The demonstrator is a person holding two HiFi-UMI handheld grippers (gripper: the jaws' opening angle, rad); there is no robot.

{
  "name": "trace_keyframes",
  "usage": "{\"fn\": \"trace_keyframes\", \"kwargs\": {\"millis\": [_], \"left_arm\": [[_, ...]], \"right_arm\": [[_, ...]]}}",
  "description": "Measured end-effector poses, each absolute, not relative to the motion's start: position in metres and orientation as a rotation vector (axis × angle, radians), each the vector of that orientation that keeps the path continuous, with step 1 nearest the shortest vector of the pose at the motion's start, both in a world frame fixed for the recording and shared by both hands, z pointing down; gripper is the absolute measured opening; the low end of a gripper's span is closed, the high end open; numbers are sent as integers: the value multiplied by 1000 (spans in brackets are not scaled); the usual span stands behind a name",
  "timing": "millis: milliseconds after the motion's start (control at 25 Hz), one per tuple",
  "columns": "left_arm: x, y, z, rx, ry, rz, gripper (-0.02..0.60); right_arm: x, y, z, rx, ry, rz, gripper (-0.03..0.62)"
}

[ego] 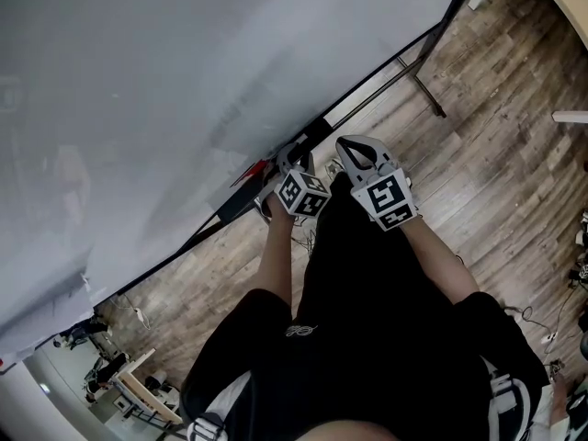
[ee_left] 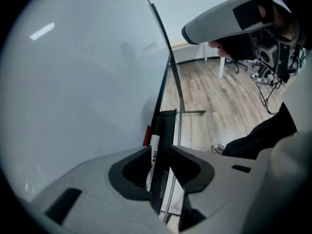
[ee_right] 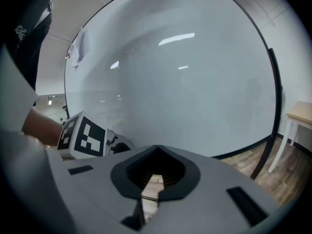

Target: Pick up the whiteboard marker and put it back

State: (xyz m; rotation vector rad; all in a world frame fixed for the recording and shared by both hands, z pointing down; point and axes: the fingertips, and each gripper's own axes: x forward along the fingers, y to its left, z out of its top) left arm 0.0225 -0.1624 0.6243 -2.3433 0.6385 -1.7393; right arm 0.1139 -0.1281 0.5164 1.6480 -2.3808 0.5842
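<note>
The whiteboard marker, white-bodied with a black cap, lies along the black tray at the foot of the whiteboard. My left gripper sits astride it, open by a narrow gap. The marker rests against the left jaw, and a dark strip of tray shows between it and the right jaw. In the head view my left gripper is down at the tray. My right gripper hovers just to its right, off the tray. It is shut and empty in its own view.
Something red lies on the tray just beyond the marker, also visible from above. The board's metal stand foot rests on the wooden floor. A pale table stands at the far right. My legs in black clothing fill the lower head view.
</note>
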Motion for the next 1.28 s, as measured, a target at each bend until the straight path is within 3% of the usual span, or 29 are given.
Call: {"fn": "trace_keyframes", "kwargs": {"millis": [360, 680, 880, 1280], "left_arm": [[11, -144, 577, -2637, 1019, -1504, 104], [-9, -108, 498, -2855, 1630, -834, 75], [-18, -82, 451, -2797, 1723, -567, 15], [-63, -40, 411, -2660, 1883, -355, 6]], "right_arm": [[100, -118, 500, 1569, -2452, 509, 3], [86, -101, 475, 1490, -2547, 399, 3], [73, -91, 449, 1475, -2596, 336, 3], [31, -56, 411, 1445, -2665, 177, 3]]}}
